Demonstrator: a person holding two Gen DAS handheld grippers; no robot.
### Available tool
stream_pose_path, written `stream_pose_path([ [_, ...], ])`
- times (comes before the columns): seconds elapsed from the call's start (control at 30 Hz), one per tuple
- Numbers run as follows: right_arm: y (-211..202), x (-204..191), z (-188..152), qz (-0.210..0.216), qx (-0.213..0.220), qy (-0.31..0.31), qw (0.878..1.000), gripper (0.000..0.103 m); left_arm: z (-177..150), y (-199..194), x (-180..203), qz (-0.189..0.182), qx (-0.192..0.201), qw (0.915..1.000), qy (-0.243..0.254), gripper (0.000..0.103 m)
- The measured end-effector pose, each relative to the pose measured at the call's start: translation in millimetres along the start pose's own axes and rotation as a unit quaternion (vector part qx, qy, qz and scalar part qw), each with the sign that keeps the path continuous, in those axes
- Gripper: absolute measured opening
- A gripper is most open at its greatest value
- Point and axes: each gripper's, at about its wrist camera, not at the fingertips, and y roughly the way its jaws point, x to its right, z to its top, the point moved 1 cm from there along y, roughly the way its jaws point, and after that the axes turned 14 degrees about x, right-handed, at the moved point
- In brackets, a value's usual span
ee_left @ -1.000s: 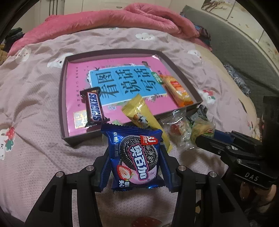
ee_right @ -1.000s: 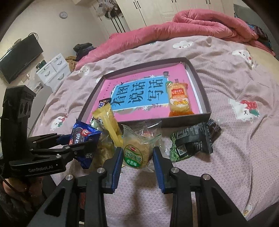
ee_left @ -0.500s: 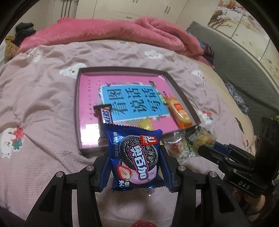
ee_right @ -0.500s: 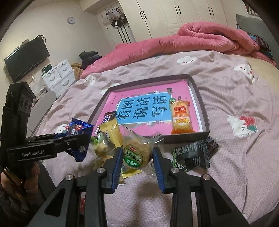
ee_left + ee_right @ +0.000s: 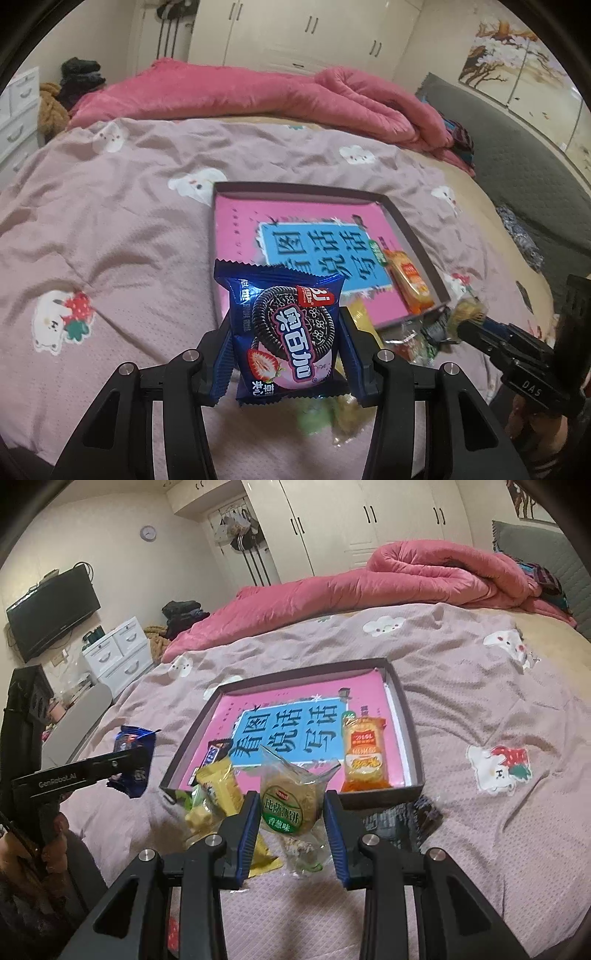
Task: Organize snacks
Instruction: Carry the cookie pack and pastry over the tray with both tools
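- Here, in the left wrist view, my left gripper (image 5: 284, 354) sits at lower centre, jaws partly apart and clamped on the blue cookie packet (image 5: 286, 328), held off the pink bedspread (image 5: 110, 258). The dark tray (image 5: 406, 229) lies centre right, an orange snack bag (image 5: 410, 284) inside.
- In the right wrist view, my right gripper (image 5: 290, 825) at lower centre pinches the clear cracker packet (image 5: 286, 805), jaws nearly closed, just in front of the tray's near wall.
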Motion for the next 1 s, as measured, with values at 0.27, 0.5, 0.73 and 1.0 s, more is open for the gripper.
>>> stream_pose_path([
  [0.27, 4.4, 6.7, 8.1, -0.008, 0.012, -0.001, 1.0, 0.035, 5.7, 10.8, -15.0, 0.026, 0.019, 0.9994, -0.012, 0.051],
  [0.5, 9.6, 12.0, 12.1, -0.014, 0.016, 0.002, 1.0, 0.035, 11.2, 27.6, -23.3, 0.044, 0.036, 0.9983, -0.012, 0.051],
  [0.73, 16.2, 16.7, 16.6, -0.019, 0.022, 0.001, 1.0, 0.035, 8.2, 50.2, -22.9, 0.065, 0.035, 0.9972, 0.005, 0.051],
  [1.0, 31.0, 19.5, 22.0, -0.022, 0.023, -0.006, 0.999, 0.035, 3.7, 70.5, -19.8, 0.097, 0.017, 0.9944, 0.039, 0.051],
])
